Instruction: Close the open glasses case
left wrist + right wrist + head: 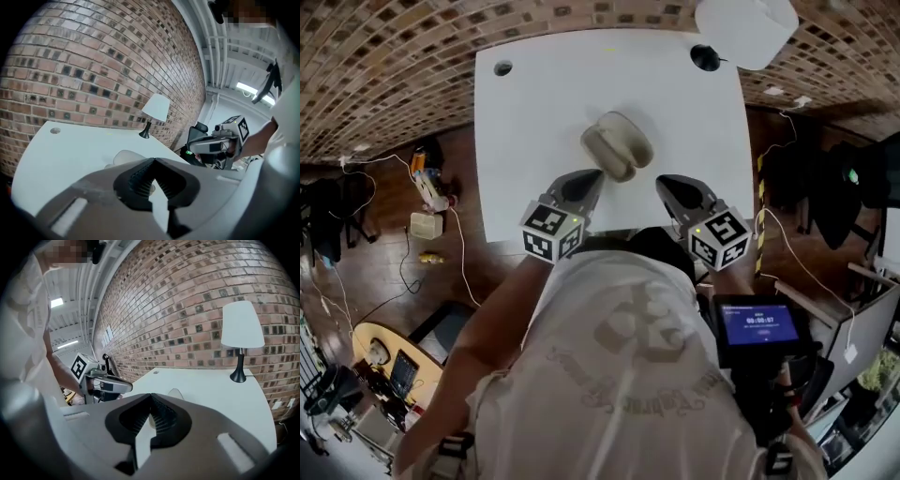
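A beige glasses case [617,145] lies in the middle of the white table [534,112]; its two shells look parted, the lower one toward the front left. My left gripper [592,176] hovers just short of the case's front left, jaws together and empty. My right gripper [662,181] hangs a little to the front right of the case, also shut and empty. In the left gripper view the case [123,157] peeks out pale behind the closed jaws [153,161]. In the right gripper view the case [176,393] shows just past the closed jaws [151,396].
A white-shaded lamp [746,28] on a black base stands at the table's far right corner. A round cable hole [502,68] sits at the far left. A brick wall backs the table. Cables and clutter [427,187] lie on the floor to the left; a lit screen [758,327] is at right.
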Tool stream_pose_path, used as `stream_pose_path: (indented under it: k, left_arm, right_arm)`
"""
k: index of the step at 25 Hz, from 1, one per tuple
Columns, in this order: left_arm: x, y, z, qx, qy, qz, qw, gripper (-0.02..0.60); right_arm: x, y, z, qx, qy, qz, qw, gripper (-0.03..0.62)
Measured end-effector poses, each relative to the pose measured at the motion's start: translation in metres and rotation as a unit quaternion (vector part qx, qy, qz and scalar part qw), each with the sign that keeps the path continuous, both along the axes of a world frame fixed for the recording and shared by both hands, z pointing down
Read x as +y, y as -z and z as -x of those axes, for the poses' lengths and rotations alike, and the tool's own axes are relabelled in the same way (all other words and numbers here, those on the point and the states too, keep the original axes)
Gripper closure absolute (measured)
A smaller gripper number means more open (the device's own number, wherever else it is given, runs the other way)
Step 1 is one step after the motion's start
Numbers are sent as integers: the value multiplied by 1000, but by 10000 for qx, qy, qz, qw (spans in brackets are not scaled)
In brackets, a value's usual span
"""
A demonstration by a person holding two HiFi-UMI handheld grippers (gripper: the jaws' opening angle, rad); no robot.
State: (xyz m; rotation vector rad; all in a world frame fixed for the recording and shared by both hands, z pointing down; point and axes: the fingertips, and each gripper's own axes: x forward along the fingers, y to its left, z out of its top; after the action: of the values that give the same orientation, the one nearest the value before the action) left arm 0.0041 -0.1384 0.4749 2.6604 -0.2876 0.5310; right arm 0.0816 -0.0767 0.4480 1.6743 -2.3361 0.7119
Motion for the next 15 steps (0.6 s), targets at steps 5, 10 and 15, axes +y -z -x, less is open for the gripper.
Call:
stream_pose_path:
  k: [5, 10, 15]
  left_arm:
    - [-3, -23, -11, -130, 175, 282, 9994, 577]
    - [-19, -50, -21, -607, 621, 397, 9954, 576]
    - [-47, -57, -31, -799, 1025, 386, 9908, 577]
  right_arm:
    - [-21, -11, -22, -118, 195, 225, 9995, 588]
    - [-49, -32, -44, -116, 664, 547, 9962, 587]
    - [-88, -47, -71, 58, 975, 799, 9920, 587]
